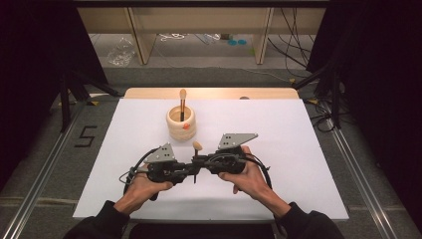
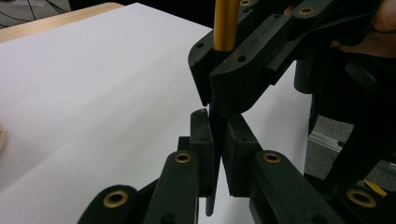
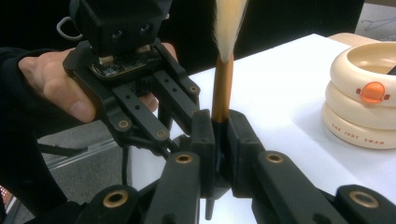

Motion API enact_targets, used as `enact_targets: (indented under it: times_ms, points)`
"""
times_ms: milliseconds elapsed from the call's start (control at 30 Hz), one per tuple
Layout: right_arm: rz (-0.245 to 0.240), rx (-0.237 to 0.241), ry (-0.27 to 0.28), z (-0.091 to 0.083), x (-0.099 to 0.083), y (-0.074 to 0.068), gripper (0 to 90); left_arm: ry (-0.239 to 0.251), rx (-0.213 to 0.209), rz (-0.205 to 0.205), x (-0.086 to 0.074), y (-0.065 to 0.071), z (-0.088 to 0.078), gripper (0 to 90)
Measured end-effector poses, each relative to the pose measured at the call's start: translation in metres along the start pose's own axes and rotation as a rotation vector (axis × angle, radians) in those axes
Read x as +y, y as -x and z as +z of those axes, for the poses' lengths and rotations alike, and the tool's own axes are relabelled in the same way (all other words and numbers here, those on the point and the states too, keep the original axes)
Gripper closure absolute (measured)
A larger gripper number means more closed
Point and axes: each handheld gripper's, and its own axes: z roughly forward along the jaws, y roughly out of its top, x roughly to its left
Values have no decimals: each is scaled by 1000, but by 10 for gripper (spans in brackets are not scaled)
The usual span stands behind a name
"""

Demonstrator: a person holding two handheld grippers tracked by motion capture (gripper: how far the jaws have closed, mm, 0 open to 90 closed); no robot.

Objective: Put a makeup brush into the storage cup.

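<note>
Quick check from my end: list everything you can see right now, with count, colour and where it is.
Held brush: 1, gold ferrule, pale bristles, dark handle; upright between both grippers.
Holder: 1, cream, orange button; table centre, far side.
Brush in holder: 1, pale tip; standing inside.
Table: 1, white top.
Left gripper: 1, black; shut on handle.
Right gripper: 1, black; shut on handle.
Hands: 2, holding the grippers.

Brush (image 1: 197, 148) before holder (image 1: 181, 124) (another brush (image 1: 182, 102) inside)
</note>
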Motion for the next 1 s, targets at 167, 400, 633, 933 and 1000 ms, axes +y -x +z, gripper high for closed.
enact_targets:
  times_ms: [167, 400, 633, 933, 1000]
  points:
    - [36, -5, 11, -2, 1, 2, 717, 2, 0, -13, -1, -3, 0, 837]
    - [43, -56, 23, -16, 2, 3, 552, 5, 36, -29, -1, -9, -5, 837]
    - [42, -160, 40, -34, -1, 8, 438, 15, 70, -39, 0, -16, -9, 837]
    - [23, -287, 2, -48, -11, 14, 353, 25, 124, -55, 2, -26, -16, 837]
    - [23, -309, -3, -50, -15, 16, 335, 24, 131, -51, 3, -28, -17, 837]
